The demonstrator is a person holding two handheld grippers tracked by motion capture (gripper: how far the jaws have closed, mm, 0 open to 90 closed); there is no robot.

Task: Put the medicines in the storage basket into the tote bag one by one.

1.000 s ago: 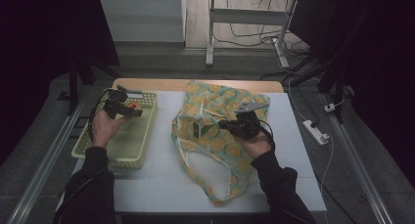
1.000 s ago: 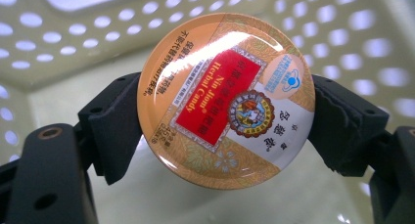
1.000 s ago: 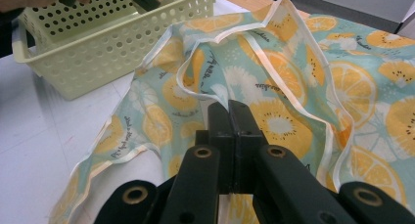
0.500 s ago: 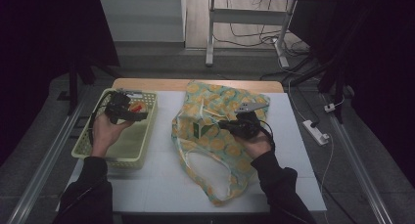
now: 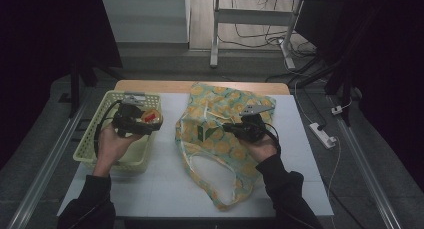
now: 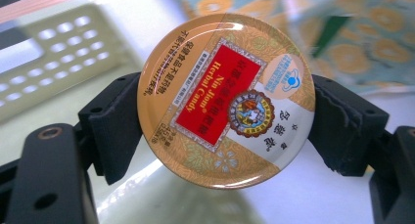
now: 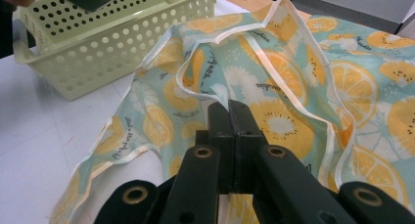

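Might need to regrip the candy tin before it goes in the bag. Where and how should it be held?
Keep to the rim, at opposite edges across the middle, as the left gripper holds the candy tin now. It is a flat round disc with a glossy lid, so the pads probably seat best on the side wall, coming in from its two sides.

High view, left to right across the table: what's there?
Pale green basket → left claw holding the round candy tin → orange-print fabric bag → right claw pinching the bag → white power strip on the floor.
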